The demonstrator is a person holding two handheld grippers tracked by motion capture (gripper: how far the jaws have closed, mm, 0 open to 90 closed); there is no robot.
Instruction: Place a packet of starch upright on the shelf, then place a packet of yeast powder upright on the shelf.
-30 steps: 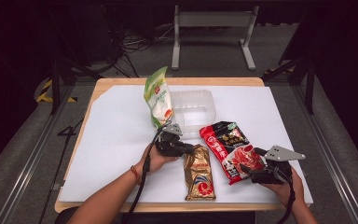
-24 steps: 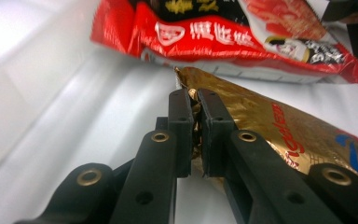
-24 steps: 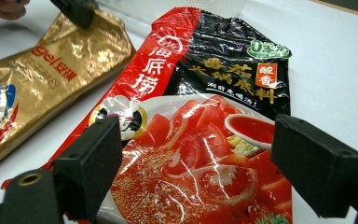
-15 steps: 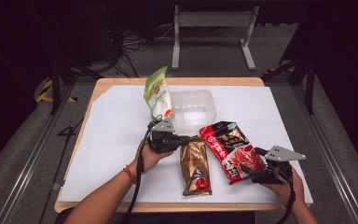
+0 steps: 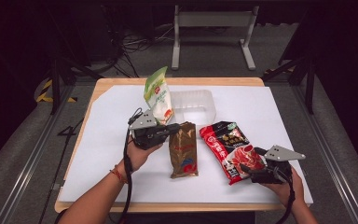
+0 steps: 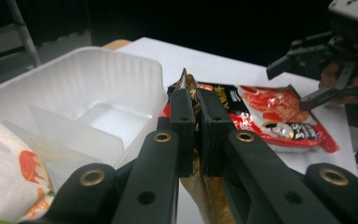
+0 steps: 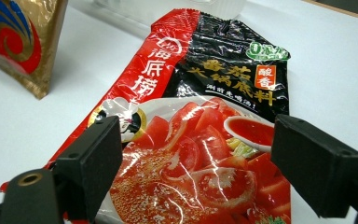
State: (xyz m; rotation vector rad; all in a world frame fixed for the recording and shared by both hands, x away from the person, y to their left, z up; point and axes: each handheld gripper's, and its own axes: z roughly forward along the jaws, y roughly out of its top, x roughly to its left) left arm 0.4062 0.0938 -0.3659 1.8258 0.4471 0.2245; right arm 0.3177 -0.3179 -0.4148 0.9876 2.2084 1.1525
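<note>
Clear plastic tray [image 5: 193, 105] at the far middle of the white tabletop [image 5: 270, 107], two compartments split by a low divider, nothing inside either. Green-and-white pouch [image 5: 157, 95] leaning upright against the tray's left wall. Gold-brown foil packet [image 5: 183, 149] just in front of the tray, glossy and creased, red and blue swirl printed low on its face, top edge lifted, bottom edge near the tabletop. Left tool [image 6: 196, 119] pressed together on that top edge, foil pinched between the black pads. Red-and-black sauce packet [image 7: 200, 135] flat on the tabletop to the right of the gold one, tomato slices pictured on it, near end lying between the pads. Right tool [image 7: 196, 168] spread wide, pads either side of that end and not pressing on it.
</note>
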